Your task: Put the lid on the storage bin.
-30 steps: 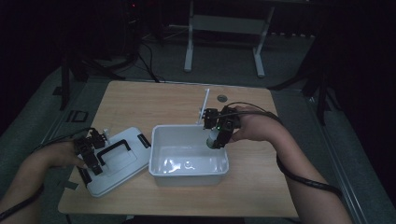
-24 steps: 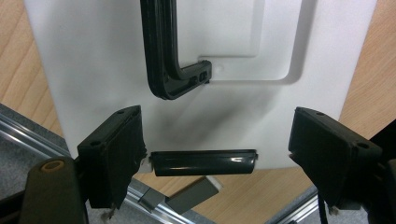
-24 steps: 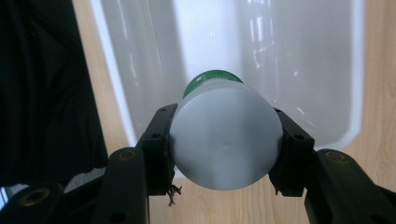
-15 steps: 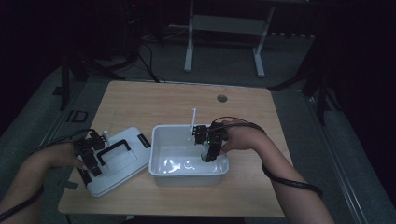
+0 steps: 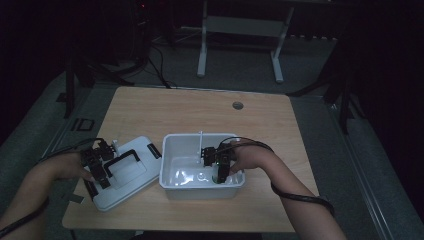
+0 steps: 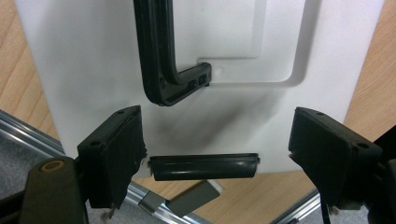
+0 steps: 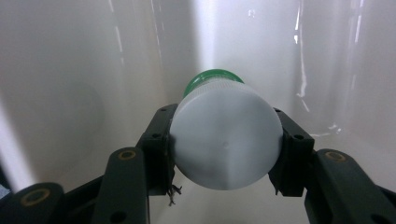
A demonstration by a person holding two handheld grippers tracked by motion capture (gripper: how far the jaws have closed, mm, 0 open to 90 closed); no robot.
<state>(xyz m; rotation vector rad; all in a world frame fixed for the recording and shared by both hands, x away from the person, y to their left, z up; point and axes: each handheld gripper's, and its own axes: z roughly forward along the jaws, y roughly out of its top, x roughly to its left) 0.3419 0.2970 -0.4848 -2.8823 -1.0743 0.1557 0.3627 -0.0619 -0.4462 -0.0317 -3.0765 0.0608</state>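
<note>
A white bottle (image 7: pixel 226 149) with a green cap (image 7: pixel 212 77) is clamped between the pads of my right gripper (image 7: pixel 224 119), its flat base facing the camera. In the high view that right gripper (image 5: pixel 220 172) reaches down inside the white plastic bin (image 5: pixel 200 136), near its right wall. Left of the bin, the white lid (image 5: pixel 135 175) lies flat with its black handle (image 5: pixel 122 157) up. My left gripper (image 5: pixel 100 172) hovers over the lid's near edge. Its jaws stand wide on either side of a black latch (image 6: pixel 203 166) without pressing it, below the handle (image 6: pixel 163 70).
The bin and lid sit on the front half of a wooden table (image 5: pixel 200 112) that has a round cable hole (image 5: pixel 238 105) at the back. A metal stand (image 5: pixel 240 25) is on the floor beyond. An aluminium rail (image 6: pixel 140 196) runs along the table's near left edge.
My right gripper has come toward the front and sunk into the bin with the bottle held in it. The left gripper and lid have stayed put.
</note>
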